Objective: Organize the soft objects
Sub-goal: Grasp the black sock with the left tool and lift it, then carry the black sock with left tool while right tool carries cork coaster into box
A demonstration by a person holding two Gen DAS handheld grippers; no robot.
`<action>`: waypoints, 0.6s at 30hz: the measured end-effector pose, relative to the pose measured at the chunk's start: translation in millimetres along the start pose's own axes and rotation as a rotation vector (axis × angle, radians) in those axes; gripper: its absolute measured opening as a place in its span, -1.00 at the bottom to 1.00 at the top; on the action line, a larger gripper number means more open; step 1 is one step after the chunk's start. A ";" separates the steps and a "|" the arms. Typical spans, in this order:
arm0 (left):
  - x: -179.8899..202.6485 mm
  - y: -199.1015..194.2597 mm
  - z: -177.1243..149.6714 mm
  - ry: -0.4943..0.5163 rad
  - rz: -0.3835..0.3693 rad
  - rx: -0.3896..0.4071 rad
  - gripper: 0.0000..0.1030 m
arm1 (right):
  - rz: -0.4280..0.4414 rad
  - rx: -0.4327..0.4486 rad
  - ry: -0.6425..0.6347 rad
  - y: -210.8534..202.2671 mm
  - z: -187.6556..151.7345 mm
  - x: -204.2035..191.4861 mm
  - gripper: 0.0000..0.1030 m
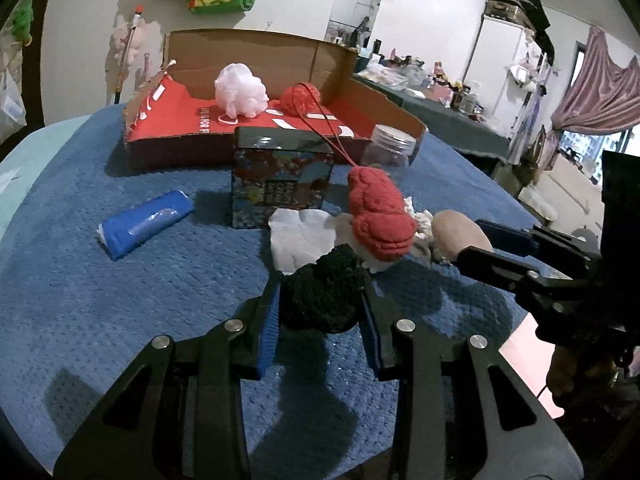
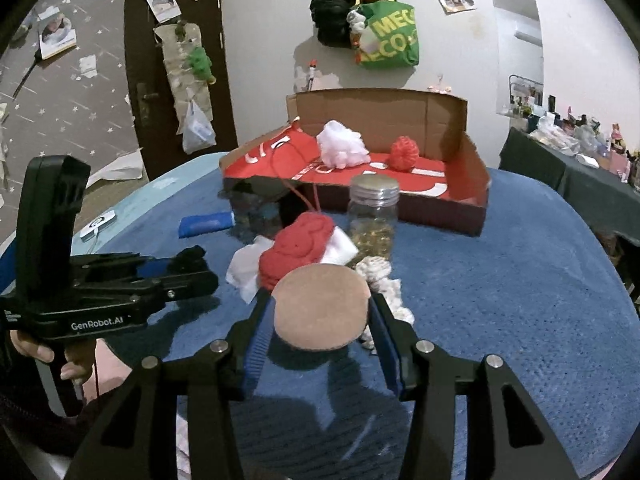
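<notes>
My left gripper (image 1: pixel 322 292) is shut on a black fuzzy ball (image 1: pixel 320 304), held just above the blue blanket (image 1: pixel 120 300). My right gripper (image 2: pixel 321 304) is shut on a round tan sponge (image 2: pixel 322 308); both pads press its edges. Just beyond both lie a red knitted piece (image 1: pixel 380 216), a white cloth (image 1: pixel 298 240) and a cream scrunchie (image 2: pixel 384 284). A blue roll (image 1: pixel 146 224) lies to the left. At the back, the red-lined cardboard box (image 1: pixel 248 46) holds a white loofah (image 1: pixel 240 90) and a red yarn ball (image 1: pixel 300 98); its strand runs to the red knit.
A patterned square box (image 1: pixel 282 180) and a clear jar with a metal lid (image 2: pixel 374 216) stand between the soft pile and the cardboard box. A hand (image 2: pixel 60 360) holds the left tool at the left edge. A cluttered table (image 2: pixel 580 152) lines the right wall.
</notes>
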State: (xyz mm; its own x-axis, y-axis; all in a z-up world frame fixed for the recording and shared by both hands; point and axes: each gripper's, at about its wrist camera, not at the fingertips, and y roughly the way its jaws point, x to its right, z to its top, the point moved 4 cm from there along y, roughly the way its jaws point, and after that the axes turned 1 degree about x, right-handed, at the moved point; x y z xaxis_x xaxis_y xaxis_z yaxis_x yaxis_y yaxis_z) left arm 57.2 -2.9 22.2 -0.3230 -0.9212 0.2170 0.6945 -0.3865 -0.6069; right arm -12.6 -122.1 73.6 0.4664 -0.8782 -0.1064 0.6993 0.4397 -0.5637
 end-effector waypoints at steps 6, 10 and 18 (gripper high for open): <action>-6.6 -1.5 2.2 -0.003 0.025 0.002 -0.36 | -0.018 -0.007 0.005 -1.1 -2.9 5.4 -0.01; -24.1 -1.7 7.4 -0.014 0.065 -0.009 -0.36 | -0.056 -0.008 0.018 -2.5 -1.7 19.8 -0.01; -70.4 5.3 33.7 0.004 0.120 -0.053 -0.36 | -0.151 -0.042 0.042 7.7 11.2 67.6 -0.01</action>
State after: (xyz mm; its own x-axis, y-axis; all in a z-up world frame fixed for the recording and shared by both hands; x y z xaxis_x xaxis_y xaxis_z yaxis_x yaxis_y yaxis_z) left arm 105.2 58.4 29.5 -0.2425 -0.9603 0.1375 0.6933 -0.2707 -0.6679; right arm 30.4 -176.0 71.3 0.3343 -0.9411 -0.0515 0.7361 0.2948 -0.6093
